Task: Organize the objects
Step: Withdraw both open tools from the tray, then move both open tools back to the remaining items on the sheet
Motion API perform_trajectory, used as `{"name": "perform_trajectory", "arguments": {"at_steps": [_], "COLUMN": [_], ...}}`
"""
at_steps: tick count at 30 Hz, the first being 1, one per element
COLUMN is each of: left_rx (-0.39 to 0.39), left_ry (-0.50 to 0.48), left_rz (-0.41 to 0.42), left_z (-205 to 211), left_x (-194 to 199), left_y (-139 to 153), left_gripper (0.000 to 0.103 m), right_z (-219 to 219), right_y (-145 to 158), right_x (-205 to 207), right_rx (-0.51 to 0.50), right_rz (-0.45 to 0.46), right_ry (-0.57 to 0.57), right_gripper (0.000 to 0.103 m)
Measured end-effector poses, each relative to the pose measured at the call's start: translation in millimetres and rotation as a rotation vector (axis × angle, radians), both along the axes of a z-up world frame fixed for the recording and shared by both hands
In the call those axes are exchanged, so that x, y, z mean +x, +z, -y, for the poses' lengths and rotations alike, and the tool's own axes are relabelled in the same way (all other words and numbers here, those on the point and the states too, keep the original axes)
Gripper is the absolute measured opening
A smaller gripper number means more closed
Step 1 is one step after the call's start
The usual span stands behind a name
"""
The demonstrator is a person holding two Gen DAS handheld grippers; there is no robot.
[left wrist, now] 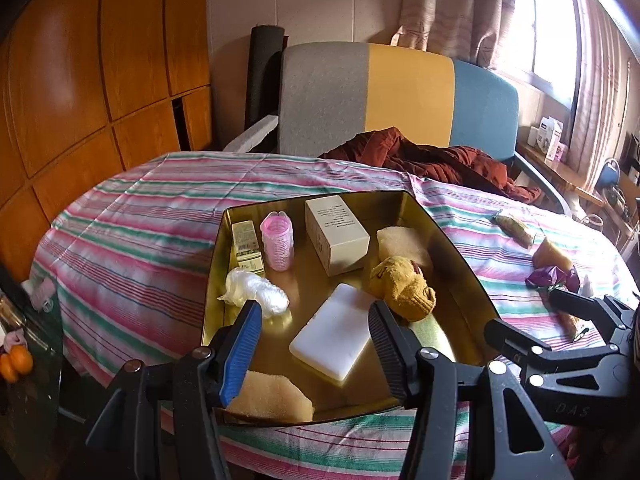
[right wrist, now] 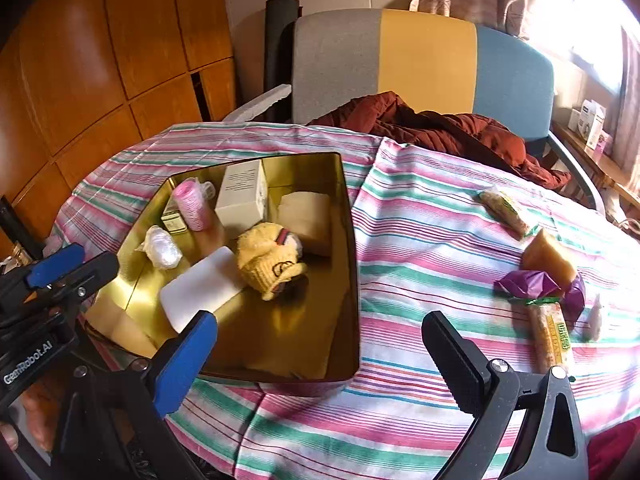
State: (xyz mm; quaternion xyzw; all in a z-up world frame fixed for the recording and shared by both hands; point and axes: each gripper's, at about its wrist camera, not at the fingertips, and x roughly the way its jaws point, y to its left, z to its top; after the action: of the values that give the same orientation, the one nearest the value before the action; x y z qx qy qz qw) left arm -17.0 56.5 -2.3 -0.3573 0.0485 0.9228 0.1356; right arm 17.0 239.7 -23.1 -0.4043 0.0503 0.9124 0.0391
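Both grippers, left & right, open above gold tin.

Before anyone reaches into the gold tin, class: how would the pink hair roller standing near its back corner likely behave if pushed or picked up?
The pink hair roller stands upright on the smooth floor of the gold tin, so a nudge would probably tip it. Being cylindrical, it would likely roll afterwards. It looks hollow and ridged, so probably light, and may squash under a firm grip.
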Motion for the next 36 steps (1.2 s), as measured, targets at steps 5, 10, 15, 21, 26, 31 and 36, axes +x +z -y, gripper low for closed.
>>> {"name": "perform_trajectory", "arguments": {"at_steps": [5,10,15,21,26,31,36], "left_rx": [-0.017,-0.045,-0.069,-0.082,-0.092,-0.099,-0.094], "left_ry": [-0.023,-0.059,-0.099,-0.142,-0.179,-0.220,-0.277], "left_rz": [-0.010,-0.040,-0.057,-0.064,-0.059,-0.048,-0.029], "left_z": [-7.8,-19.5,-34.4,-50.5,-63.5,-76.7,-92.3], "left_x": [1.7,6.9,11.0,14.7,17.4,20.0,22.6], "left_y": [3.4,8.8,14.0,17.0,16.9,15.5,12.6], "left_gripper": [0.056,0.056,0.056,0.056,0.056,0.056,0.056], "right_z": [-11.1,-29.1,-54.0,-92.8,-126.9,-165.7,-222.4], "right_y": [-0.3,0.4,-0.8,3.5,14.8,26.7,30.9], "right_x": [2.4,6.0,9.7,15.4,21.1,25.8,32.6], "right_rx": [0.001,0.007,0.018,0.030,0.049,0.079,0.123], "right_rz": [0.000,0.001,0.012,0.011,-0.004,-0.016,-0.014], "right_ry": [-0.025,-0.062,-0.107,-0.181,-0.241,-0.299,-0.398], "right_gripper": [0.103,0.103,0.103,0.103,0.103,0.103,0.103]}}
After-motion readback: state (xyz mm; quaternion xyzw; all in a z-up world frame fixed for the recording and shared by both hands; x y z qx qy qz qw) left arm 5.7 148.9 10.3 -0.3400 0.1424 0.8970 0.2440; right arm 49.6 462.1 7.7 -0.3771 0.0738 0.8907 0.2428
